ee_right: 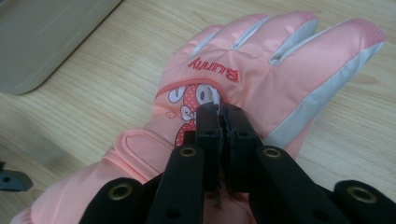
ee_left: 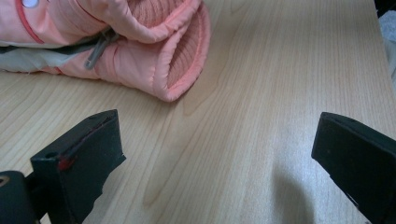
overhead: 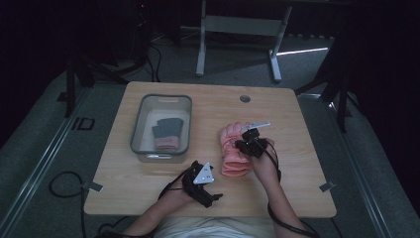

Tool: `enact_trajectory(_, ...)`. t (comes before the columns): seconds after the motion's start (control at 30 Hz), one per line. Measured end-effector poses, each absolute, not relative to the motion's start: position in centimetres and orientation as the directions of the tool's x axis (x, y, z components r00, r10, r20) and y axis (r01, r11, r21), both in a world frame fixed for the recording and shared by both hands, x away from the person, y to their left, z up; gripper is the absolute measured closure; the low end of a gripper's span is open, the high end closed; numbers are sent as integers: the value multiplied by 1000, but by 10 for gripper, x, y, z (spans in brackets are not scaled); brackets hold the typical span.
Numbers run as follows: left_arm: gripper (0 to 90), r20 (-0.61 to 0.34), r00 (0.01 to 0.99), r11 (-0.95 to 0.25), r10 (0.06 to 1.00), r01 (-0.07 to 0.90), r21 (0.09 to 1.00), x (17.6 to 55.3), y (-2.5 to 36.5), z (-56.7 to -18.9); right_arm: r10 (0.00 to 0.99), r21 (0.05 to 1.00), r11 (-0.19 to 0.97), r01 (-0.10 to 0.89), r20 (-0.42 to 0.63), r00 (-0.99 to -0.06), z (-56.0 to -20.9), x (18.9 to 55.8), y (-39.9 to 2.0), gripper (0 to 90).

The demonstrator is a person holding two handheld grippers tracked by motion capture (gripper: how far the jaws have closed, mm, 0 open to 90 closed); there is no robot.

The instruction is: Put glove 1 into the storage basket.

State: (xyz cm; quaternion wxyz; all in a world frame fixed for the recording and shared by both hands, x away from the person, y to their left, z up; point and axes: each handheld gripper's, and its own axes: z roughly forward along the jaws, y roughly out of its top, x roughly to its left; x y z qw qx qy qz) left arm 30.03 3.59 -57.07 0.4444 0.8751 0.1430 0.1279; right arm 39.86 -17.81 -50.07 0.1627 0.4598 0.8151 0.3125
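- My right tool [ee_right: 223, 111], jaws closed, pressing the back of the pink glove [ee_right: 261, 79] flat on the worktop [overhead: 292, 148].
- My left tool [ee_left: 215, 154], jaws open and empty, near the glove's cuff.

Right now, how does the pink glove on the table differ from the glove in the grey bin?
The pink glove lies on the bare table, while the glove in the bin lies inside the grey bin. The pink glove is pink with pale panels on its back; the glove in the bin shows dark grey above a pink cuff. The right gripper has its jaws shut on the pink glove; no gripper touches the other. Both lie flat.
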Motion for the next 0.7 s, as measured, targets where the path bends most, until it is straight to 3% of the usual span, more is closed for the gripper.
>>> enact_trajectory(0.3,16,75,927,-555,367,154,818,302,37,-569,846,677,373,634,32,-532,-491,397,-180,784)
enact_trajectory(0.43,16,12,908,-509,419,224,831,306,40,-561,842,710,365,602,24,-539,-473,393,-184,741)
enact_trajectory(0.7,38,40,859,-450,511,227,864,312,44,-521,853,752,344,563,1,-522,-448,395,-209,679)
